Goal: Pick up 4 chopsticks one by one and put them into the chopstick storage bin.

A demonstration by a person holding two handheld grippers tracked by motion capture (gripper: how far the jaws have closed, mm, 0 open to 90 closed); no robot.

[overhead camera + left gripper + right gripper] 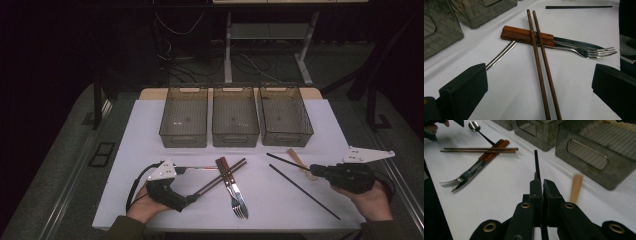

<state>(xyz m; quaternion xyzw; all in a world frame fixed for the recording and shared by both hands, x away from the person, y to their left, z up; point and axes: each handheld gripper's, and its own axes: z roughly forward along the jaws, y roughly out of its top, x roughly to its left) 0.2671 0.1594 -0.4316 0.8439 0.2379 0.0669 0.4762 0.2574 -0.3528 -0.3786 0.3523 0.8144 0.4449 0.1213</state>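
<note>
While our right gripper (541, 185) clamps one black chopstick (536, 165) between its closed jaws, the stick runs forward from the jaw tips above the white table (140, 130), beside a pale wooden spoon (576, 187). We see the second black chopstick (304, 191) lying apart on the table, nearer the person. Our left gripper (539, 82) holds its jaws wide, one on either side of the brown chopstick pair (541, 65). That pair lies crossed over the wooden-handled knife (529, 37) and fork (594, 52). Three grey bins (235, 120) stand in a row beyond.
</note>
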